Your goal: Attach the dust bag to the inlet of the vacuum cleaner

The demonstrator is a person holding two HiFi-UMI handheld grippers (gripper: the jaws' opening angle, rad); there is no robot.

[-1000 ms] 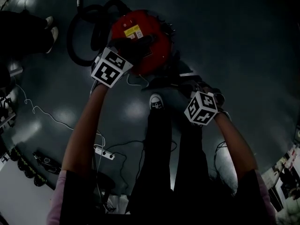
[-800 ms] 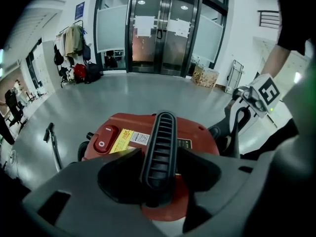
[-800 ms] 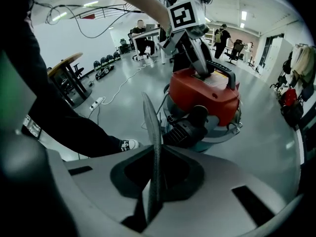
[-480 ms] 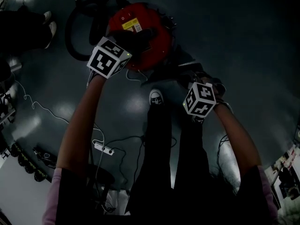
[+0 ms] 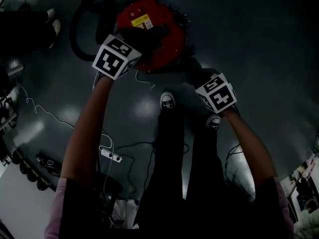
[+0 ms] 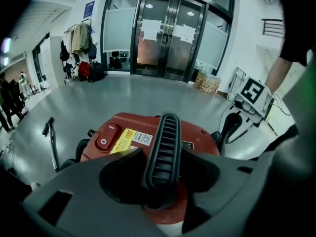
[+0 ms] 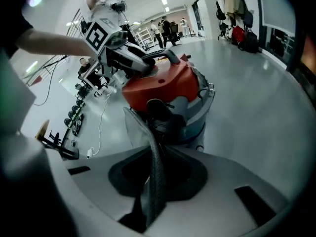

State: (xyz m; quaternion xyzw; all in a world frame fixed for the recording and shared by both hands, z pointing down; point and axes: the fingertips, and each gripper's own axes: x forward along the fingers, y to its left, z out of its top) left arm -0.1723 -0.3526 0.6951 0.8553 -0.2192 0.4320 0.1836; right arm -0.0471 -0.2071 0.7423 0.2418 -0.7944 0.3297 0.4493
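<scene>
Right gripper (image 7: 155,177): jaws just been easing apart, thin dark dust bag edge (image 7: 154,152) standing loose between them. Bag runs up to inlet (image 7: 159,110) on vacuum cleaner (image 7: 163,85) front; seating unconfirmed, probably nearly done. Farther off, left gripper (image 6: 160,181) clamped on handle (image 6: 163,142).

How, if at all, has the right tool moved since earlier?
Yes: the right tool went up-picture past the white shoe, toward the vacuum cleaner. Its jaws have just been opening, dust bag between them.

Vacuum cleaner (image 6: 133,123) label (image 6: 121,142): print illegible
</scene>
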